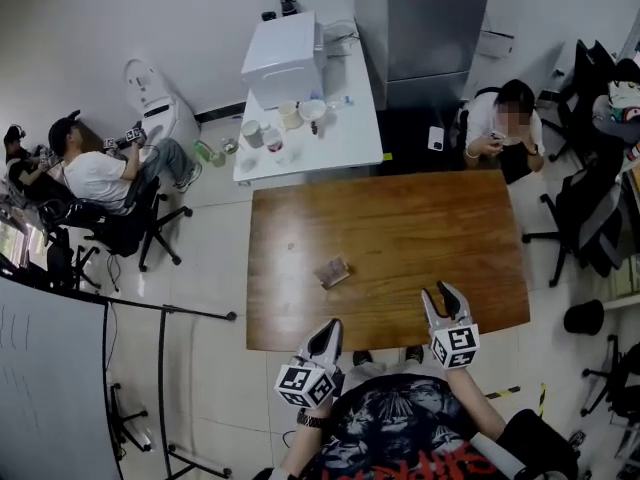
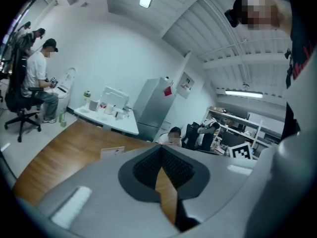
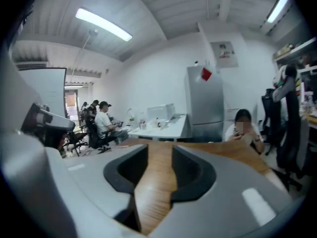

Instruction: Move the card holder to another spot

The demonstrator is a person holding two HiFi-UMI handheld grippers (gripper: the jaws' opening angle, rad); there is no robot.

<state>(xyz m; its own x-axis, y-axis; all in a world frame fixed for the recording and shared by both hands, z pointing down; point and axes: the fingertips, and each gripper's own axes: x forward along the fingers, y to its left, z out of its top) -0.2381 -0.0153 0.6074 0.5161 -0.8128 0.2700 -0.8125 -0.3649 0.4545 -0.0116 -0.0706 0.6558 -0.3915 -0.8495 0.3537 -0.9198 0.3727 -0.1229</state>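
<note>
Your card holder lies on the wooden table, a little left of the middle and toward your side, with nothing touching it. Your left gripper is at the table's near edge, near the holder but clear of it. Its jaws are together, the pads meeting at the tip with nothing held. Your right gripper is over the near right part of the table, farther from the holder. Its jaws stand partly apart (only bare wood shows in the gap).

Beyond the far left corner is a white table carrying cups and a white box, with a grey cabinet beside it. One person sits at the wooden table's far right edge, and another person sits well off to your left.
</note>
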